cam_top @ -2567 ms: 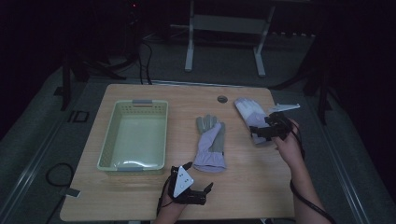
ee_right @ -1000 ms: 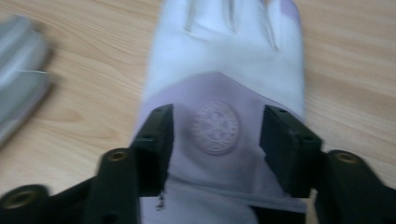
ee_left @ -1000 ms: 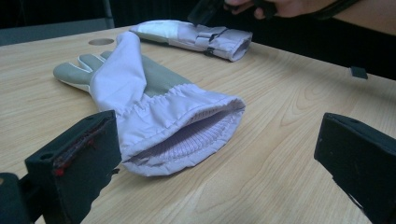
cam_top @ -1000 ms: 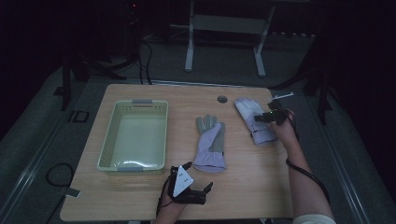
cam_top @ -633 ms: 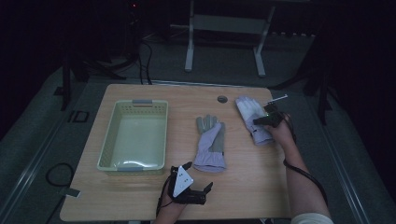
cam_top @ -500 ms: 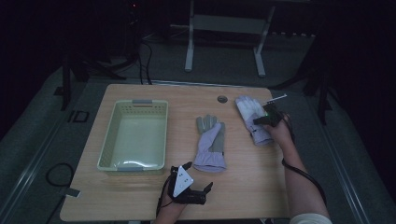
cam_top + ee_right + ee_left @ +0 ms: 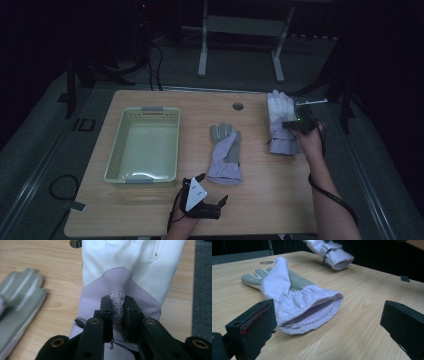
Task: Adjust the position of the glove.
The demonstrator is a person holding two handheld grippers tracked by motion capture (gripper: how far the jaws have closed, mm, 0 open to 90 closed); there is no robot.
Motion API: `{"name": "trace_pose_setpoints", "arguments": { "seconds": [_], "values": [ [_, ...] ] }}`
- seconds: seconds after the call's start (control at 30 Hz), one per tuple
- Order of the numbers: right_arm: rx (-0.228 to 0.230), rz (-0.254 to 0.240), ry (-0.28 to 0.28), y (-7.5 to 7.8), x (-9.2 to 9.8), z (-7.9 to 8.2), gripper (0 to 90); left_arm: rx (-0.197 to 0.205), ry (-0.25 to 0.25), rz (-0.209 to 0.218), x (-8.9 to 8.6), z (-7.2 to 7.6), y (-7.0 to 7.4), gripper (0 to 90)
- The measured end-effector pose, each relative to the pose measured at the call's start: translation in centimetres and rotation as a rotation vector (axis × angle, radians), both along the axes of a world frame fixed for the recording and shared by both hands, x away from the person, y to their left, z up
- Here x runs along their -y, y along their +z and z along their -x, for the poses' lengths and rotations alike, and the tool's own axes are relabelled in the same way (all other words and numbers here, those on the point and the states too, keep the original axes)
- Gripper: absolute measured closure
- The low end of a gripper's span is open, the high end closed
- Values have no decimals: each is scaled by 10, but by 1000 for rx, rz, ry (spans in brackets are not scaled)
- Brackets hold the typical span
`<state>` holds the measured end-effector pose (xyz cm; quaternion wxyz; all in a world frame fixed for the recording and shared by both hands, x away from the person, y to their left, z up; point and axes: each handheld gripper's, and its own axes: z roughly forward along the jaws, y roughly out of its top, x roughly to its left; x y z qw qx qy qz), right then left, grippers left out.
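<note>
White glove [image 7: 132,272] by the desk's right edge, pinched in the right gripper [image 7: 117,312], whose jaws just closed; grey glove [image 7: 225,152] mid-desk, left gripper [image 7: 202,200] wide open, holding nothing.

The right gripper [image 7: 119,312] has just been closing, and its two black jaws now pinch a raised fold of the white and lilac glove [image 7: 130,272], right at a printed emblem. That glove lies on the wooden counter [image 7: 37,262]. A grey glove [image 7: 20,305] lies beside it, blurred.
</note>
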<state>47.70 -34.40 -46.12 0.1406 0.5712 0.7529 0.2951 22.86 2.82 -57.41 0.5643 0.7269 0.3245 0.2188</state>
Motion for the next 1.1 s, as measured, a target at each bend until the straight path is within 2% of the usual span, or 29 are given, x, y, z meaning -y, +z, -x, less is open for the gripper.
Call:
{"name": "trace_pose_setpoints", "arguments": {
  "seconds": [0.1, 0.3, 0.43, 0.6, 0.67, 0.7, 0.77, 0.83, 0.9, 0.97, 1.1],
  "values": [
    [21, 7, 3, 15, 0, 13, 796, 2, 0, 0, 0, 0, 0, 7],
    [77, -52, 28, 33, -3, 45, 797, 3, 0, 0, 0, 0, 0, 6],
    [96, -38, 40, 40, -8, 68, 796, 6, -2, -2, 0, 0, 0, 7],
    [119, -44, -7, 44, -3, 94, 796, 8, -3, -3, 1, 1, 0, 6],
    [147, -48, -34, 45, -1, 105, 796, 8, -4, -4, 1, 1, 0, 6],
    [160, -40, -41, 45, -1, 110, 795, 7, -3, -3, 1, 1, 0, 6],
    [166, -71, -65, 44, 1, 119, 795, 10, -5, -6, 1, 1, 0, 7],
    [161, -73, -62, 40, 0, 125, 794, 12, -5, -9, 1, 1, 0, 7],
    [161, -88, -78, 34, -1, 132, 794, 13, -4, -8, 1, 1, 0, 6],
    [157, -112, -60, 26, -3, 137, 793, 11, -5, -9, 1, 1, 0, 7],
    [156, -144, -69, 12, -7, 145, 793, 12, -5, -11, 1, 1, 0, 6]
  ]
}}
